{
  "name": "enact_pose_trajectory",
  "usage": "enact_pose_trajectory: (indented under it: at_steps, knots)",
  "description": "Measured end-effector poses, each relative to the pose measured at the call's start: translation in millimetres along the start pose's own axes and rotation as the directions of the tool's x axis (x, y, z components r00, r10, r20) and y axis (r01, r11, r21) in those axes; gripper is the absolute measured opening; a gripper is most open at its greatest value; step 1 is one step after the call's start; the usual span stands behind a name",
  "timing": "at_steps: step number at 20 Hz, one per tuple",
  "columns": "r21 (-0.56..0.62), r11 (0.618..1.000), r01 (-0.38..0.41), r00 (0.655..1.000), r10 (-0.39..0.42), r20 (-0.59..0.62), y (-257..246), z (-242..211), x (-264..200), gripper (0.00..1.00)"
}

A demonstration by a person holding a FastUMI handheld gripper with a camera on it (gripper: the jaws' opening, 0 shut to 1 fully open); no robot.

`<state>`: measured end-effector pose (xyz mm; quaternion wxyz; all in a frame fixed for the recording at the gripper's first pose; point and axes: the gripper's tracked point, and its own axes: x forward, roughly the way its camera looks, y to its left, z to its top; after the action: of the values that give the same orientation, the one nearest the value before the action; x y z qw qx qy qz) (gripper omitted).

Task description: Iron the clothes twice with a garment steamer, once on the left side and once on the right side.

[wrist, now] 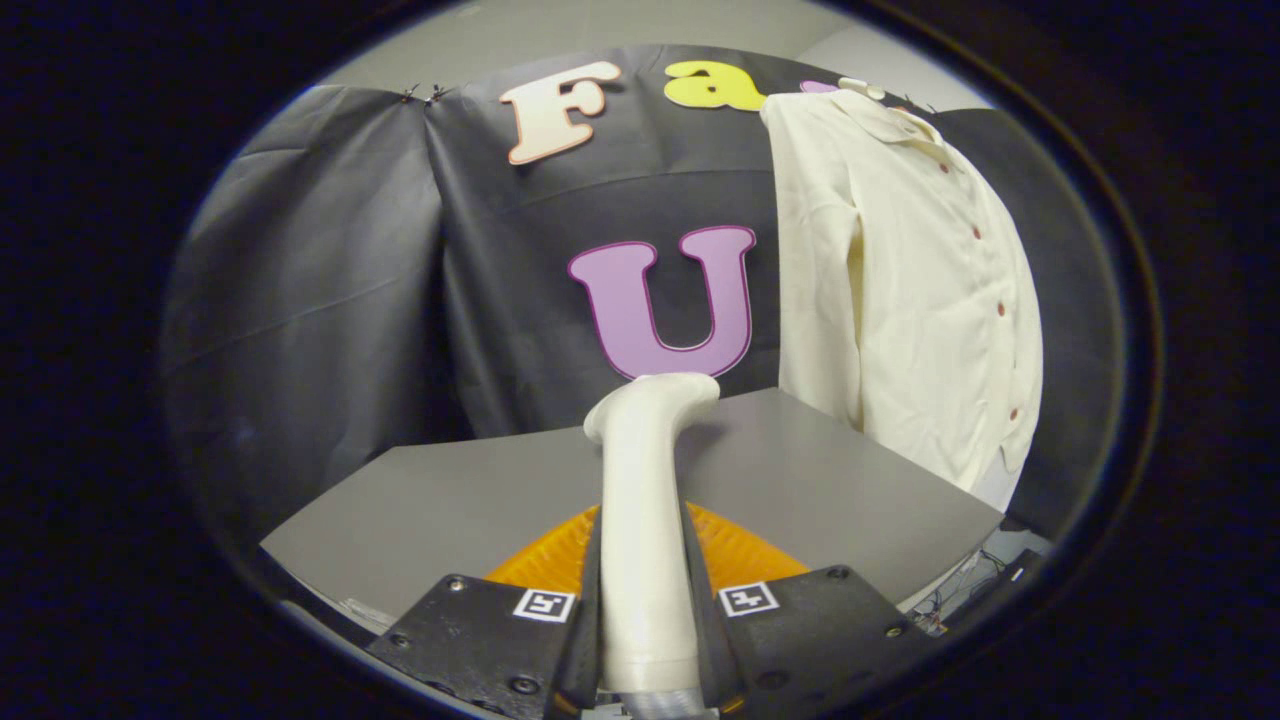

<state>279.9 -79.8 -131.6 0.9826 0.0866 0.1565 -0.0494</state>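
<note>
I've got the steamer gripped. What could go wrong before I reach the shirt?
1. The steamer is held low on its handle by the gripper, so it may tilt or slip when swung.
2. The shirt hangs loosely beyond and to the right; pressing may push it away.

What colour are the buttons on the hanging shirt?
Dark red, on the cream long-sleeved shirt; gripper view.

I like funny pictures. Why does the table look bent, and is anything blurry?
Gripper view: the fisheye lens bows the grey table and the hanging shirt; lighting is soft and even; the steamer clamped in the gripper looks sharp, without glare.
</note>
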Motion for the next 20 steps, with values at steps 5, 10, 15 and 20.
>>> enact_pose_trajectory:
  at_steps: [5,10,15,20]
  knots:
    - [-0.052,0.996,-0.072,0.987,0.079,0.141,8,48,-48,0.38]
    - [-0.101,0.986,-0.131,0.964,0.150,0.219,-2,80,-92,0.38]
    - [-0.105,0.985,-0.135,0.946,0.159,0.281,-47,113,-111,0.38]
    - [-0.050,0.992,-0.112,0.931,0.123,0.343,-111,151,-105,0.38]
